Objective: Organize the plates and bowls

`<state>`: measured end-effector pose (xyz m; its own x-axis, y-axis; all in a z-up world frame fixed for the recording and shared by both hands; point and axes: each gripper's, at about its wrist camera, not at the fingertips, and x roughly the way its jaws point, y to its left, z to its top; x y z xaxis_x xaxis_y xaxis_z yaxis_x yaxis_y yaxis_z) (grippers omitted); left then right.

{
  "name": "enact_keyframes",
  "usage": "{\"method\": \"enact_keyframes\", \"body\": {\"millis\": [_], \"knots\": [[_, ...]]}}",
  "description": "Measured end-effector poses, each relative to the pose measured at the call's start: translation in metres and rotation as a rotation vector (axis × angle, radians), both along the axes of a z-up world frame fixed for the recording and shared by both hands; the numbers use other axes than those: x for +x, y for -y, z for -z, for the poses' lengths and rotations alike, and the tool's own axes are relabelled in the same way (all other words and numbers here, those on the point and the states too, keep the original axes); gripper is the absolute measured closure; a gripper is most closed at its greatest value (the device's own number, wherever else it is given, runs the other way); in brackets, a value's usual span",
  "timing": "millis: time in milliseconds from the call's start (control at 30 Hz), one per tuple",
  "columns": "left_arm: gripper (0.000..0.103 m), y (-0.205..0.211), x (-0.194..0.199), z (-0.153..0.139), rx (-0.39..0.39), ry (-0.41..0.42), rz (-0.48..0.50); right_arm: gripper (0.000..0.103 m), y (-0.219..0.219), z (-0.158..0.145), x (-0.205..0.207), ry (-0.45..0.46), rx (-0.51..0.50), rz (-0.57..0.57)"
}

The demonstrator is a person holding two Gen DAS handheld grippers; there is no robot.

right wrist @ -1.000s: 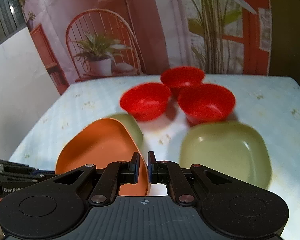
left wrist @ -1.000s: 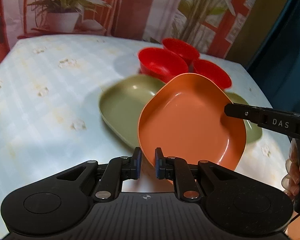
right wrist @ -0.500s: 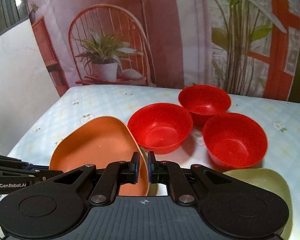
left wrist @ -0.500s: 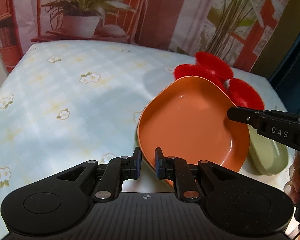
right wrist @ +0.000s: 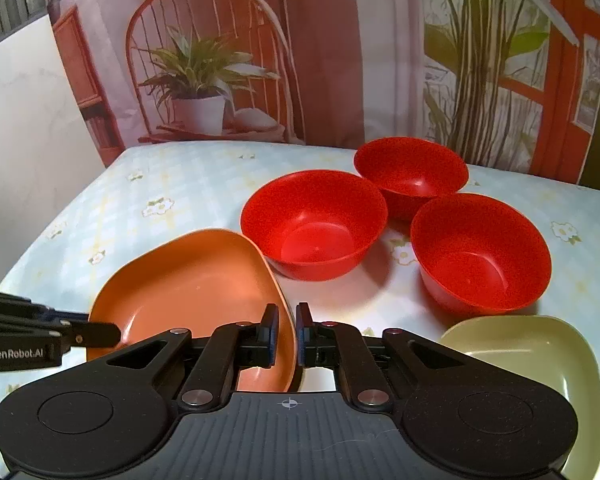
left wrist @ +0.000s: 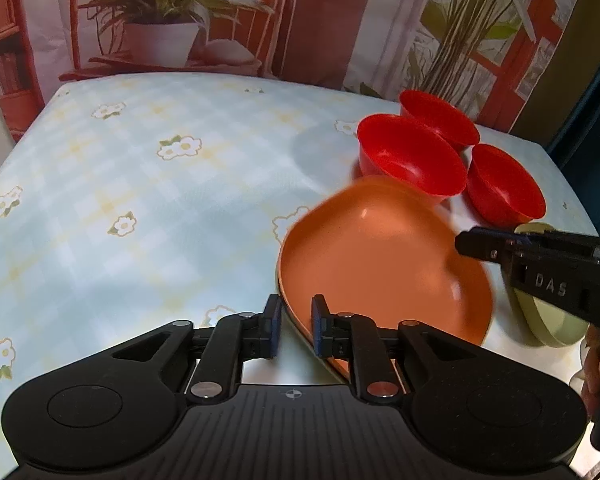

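Nearest in the left wrist view, the left gripper (left wrist: 293, 326) has its two fingers drawn close on the near rim of the orange rounded-square plastic plate (left wrist: 384, 264), the edge running between the pads, so it appears pinched there. In the right wrist view the right gripper (right wrist: 287, 334) is likewise almost closed, with the plate's opposite rim (right wrist: 290, 336) caught between its narrow-set fingers. The plate hangs tilted between the two tools, over the blue checked floral tablecloth (left wrist: 140, 200), and looks blurred on its far edge.

Both grips take only a thin lip of smooth plastic. If the two hands drift apart or twist against each other, one rim could slide out and the plate would swing or drop from the remaining pinch.

Just beyond the plate's far edge stand three red round plastic bowls (right wrist: 314, 224) in a tight cluster, the nearest very close to the orange rim. A forward push or a swing could knock that bowl into its neighbours and scatter them.

To the right lies a pale green rounded-square plastic plate (right wrist: 540, 356), flat on the cloth. If the orange plate is meant to stack there, a tilted release could leave it perched crooked or sliding off. Behind the table hangs a printed backdrop (right wrist: 340, 60) of chair and plants.
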<state>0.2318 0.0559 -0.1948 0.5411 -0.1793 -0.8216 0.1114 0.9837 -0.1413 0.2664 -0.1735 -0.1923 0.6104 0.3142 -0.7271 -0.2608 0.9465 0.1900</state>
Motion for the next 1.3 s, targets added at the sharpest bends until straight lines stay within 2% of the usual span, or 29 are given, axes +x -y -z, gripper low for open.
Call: {"method": "enact_keyframes", "body": {"millis": [133, 300, 467, 600, 733, 933, 1033, 1133, 1300], "knots": [[0.071, -0.001, -0.002, -0.004, 0.032, 0.013, -0.026, 0.086, 0.0, 0.0, -0.003, 0.011, -0.023, 0.001], [0.071, 0.004, -0.008, -0.021, 0.032, 0.068, -0.04, 0.085, 0.01, -0.006, -0.015, 0.052, -0.04, -0.001], [0.071, 0.023, -0.014, -0.039, -0.017, 0.121, -0.015, 0.085, 0.037, -0.014, -0.032, 0.107, -0.064, 0.03], [0.071, 0.055, -0.016, -0.046, -0.068, 0.137, 0.038, 0.085, 0.069, -0.017, -0.044, 0.136, -0.077, 0.089], [0.071, 0.095, -0.014, -0.041, -0.105, 0.107, 0.107, 0.085, 0.106, -0.016, -0.055, 0.153, -0.093, 0.168], [0.071, 0.149, -0.015, -0.019, -0.087, 0.069, 0.208, 0.084, 0.158, -0.002, -0.069, 0.151, -0.09, 0.283], [0.071, 0.163, -0.01, -0.007, -0.093, 0.04, 0.223, 0.084, 0.175, 0.005, -0.074, 0.147, -0.082, 0.324], [0.062, 0.172, -0.006, 0.001, -0.09, 0.042, 0.224, 0.084, 0.186, 0.012, -0.077, 0.134, -0.062, 0.348], [0.062, 0.184, -0.002, 0.012, -0.06, 0.024, 0.225, 0.084, 0.193, 0.025, -0.082, 0.099, -0.031, 0.363]]}}
